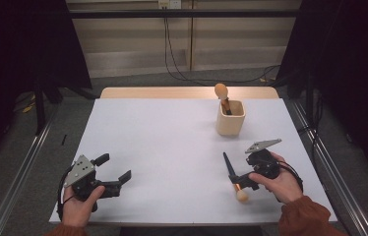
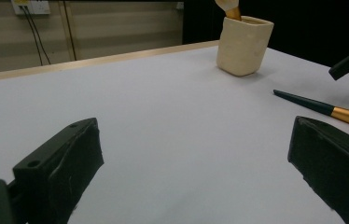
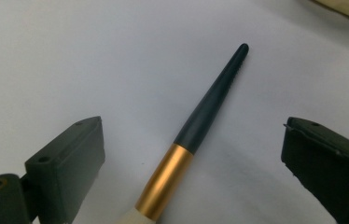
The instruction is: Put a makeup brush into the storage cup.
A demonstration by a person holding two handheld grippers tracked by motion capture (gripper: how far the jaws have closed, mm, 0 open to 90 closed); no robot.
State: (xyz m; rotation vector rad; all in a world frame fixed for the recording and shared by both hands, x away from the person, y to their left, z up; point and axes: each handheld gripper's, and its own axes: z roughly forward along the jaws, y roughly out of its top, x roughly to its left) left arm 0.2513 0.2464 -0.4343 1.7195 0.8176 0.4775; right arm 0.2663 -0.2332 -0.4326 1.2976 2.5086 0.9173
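Leftmost, the left gripper (image 1: pixel 107 173) hovers over the table (image 1: pixel 162 142) near its front left corner, jaws apart and holding nothing. Further right a brush (image 1: pixel 233 178) lies flat on the table, its dark pointed handle aimed away from the person. The right gripper (image 1: pixel 241 178) sits over it, jaws apart on either side of its gold band (image 3: pixel 165 181), not clamping it. Behind stands a cup (image 1: pixel 230 118) holding another brush (image 1: pixel 222 96).

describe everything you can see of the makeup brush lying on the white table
The makeup brush with dark tapered handle, gold metal band and pale rounded head lies flat on the white table, pointed handle tip toward the cream holder cup. The right gripper sits over it, jaws open on either side of the gold band, not clamped. Nothing else touches it.
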